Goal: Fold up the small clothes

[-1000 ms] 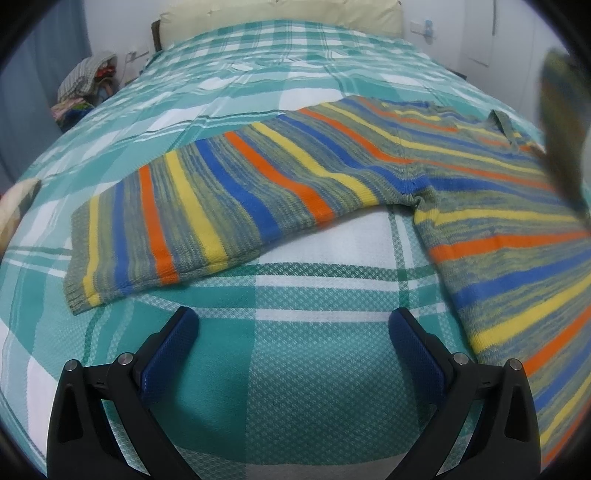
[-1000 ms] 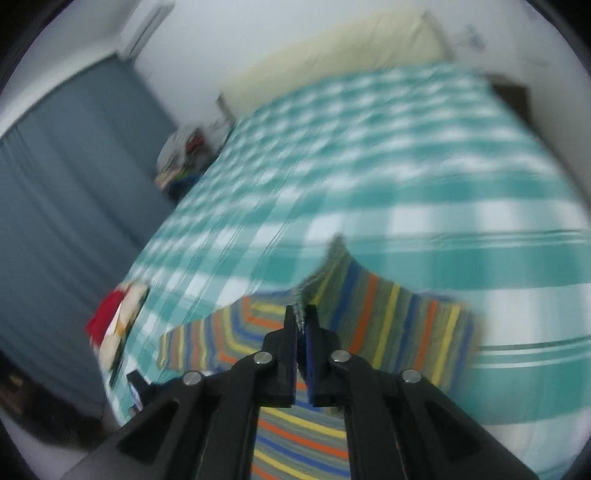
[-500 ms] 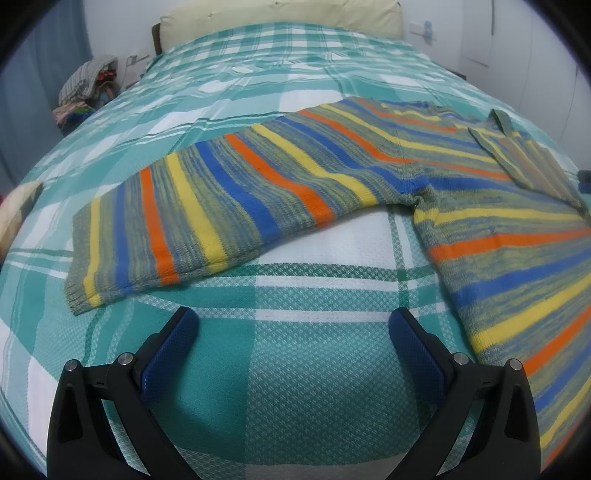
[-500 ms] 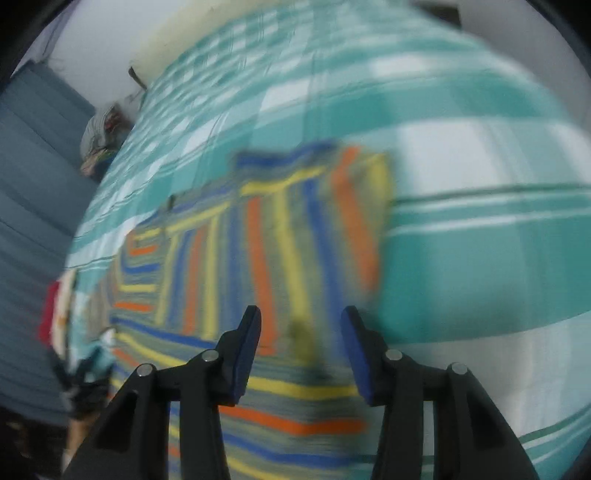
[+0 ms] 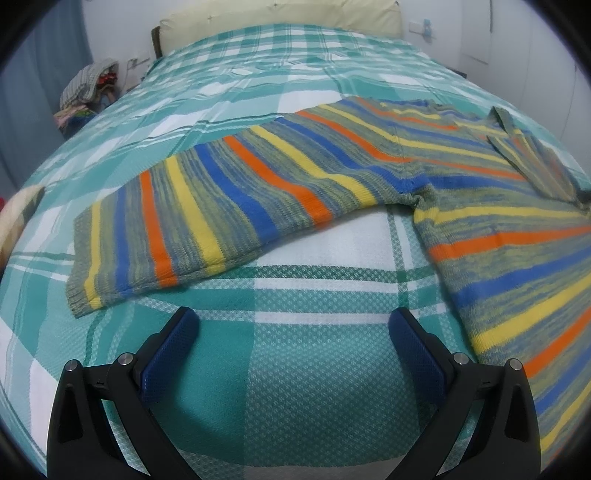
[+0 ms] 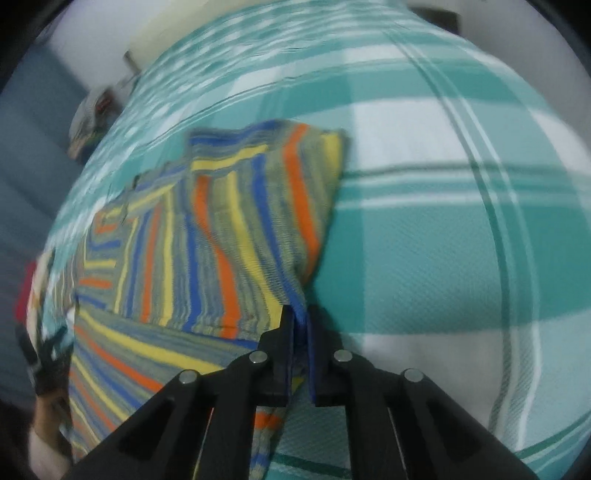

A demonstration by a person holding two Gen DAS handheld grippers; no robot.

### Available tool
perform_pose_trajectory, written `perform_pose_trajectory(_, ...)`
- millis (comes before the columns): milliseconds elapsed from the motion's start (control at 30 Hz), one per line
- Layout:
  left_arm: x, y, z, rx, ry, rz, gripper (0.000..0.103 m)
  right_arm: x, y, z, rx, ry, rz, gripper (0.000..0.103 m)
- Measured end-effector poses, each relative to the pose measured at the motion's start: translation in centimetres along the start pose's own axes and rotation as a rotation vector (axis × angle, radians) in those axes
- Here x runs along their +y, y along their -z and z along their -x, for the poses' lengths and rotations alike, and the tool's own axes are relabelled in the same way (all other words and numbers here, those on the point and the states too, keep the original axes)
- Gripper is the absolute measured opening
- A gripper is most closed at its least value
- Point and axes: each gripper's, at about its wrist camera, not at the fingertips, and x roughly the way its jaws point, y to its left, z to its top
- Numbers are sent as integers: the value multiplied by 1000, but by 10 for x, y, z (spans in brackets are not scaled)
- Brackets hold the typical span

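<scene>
Right gripper (image 6: 300,314): jaws closing, pinched on a fold at the near right edge of the striped sweater (image 6: 207,236). Left gripper (image 5: 293,325): jaws wide apart, nothing between them, hovering over bare checked bedspread (image 5: 295,369). Sweater: flat on bedspread, one sleeve (image 5: 192,221) stretched left, other sleeve folded over body. Far end: cream headboard (image 5: 280,14).

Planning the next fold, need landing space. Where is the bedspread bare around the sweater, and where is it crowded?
Bare bedspread: the patch in front of the left hand-held gripper, bordered by the outspread sleeve and the sweater body; also the stretch toward the pillow. Crowded: at the right hand-held gripper, closing on the sweater's edge.
</scene>
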Motion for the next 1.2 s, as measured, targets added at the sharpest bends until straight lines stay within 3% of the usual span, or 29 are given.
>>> perform_pose_trajectory(67, 0, 0, 0, 0, -3, -2, 103, 9, -11, 15, -59, 49, 34, 9)
perform_pose_trajectory(133, 0, 0, 0, -1, -3, -1, 103, 18, -26, 30, -140, 39, 36, 9)
perform_pose_trajectory(200, -1, -1, 0, -1, -2, -1, 103, 24, -46, 26, -134, -12, 21, 9)
perform_pose_trajectory(267, -1, -1, 0, -2, -3, -1, 103, 28, -58, 13, -114, 89, 28, 12)
perform_pose_trajectory(300, -1, -1, 0, -3, -3, -1, 103, 29, -63, 3, -111, 162, 28, 23)
perform_pose_trajectory(333, -1, -1, 0, -2, -3, -1, 103, 27, -63, -1, -109, 176, 27, 38)
perform_pose_trajectory(367, -1, -1, 0, -2, -2, -1, 103, 25, -65, -10, -98, 174, 28, 43)
perform_pose_trajectory(433, -1, 0, 0, -2, -2, 0, 103, 18, -65, -19, -70, 153, 18, 44)
perform_pose_trajectory(533, -1, -1, -1, -2, -3, -1, 103, 14, -69, -17, -126, 165, 10, 44)
perform_pose_trajectory(567, -1, 0, 0, -2, -2, 0, 103, 13, -70, -24, -91, 170, 14, 43)
perform_pose_trajectory(600, -1, 0, 0, -2, -2, 0, 103, 10, -70, -33, -32, 182, 22, 15)
perform_pose_trajectory(633, -1, 0, 0, -3, -3, -1, 103, 10, -70, -33, -41, 229, 33, 2)
perform_pose_trajectory(700, 0, 0, -1, -3, -1, 0, 103, -1, -72, -22, -112, 271, 3, 2)
perform_pose_trajectory(800, 0, -1, -1, -5, 1, 1, 103, -15, -71, -24, -104, 214, -52, 4)
perform_pose_trajectory(867, 0, -1, -1, -5, 2, 1, 103, -13, -67, -16, -128, 198, -26, 16)
perform_pose_trajectory(933, -1, -1, -1, -5, 1, 1, 103, -15, -57, 1, -156, 193, -17, 59)
perform_pose_trajectory(1033, -3, -1, 0, -3, -16, -10, 103, -16, -18, 40, -242, 173, -60, 70)
perform_pose_trajectory(1100, -6, -1, 1, -6, -36, -25, 103, -32, 24, 70, -257, 129, -129, 82)
perform_pose_trajectory(1133, -8, -1, 1, -8, -49, -35, 103, -47, 43, 84, -261, 122, -174, 82)
perform_pose_trajectory(1200, -9, -1, 2, -12, -60, -44, 103, -94, 83, 127, -313, 199, -327, 82)
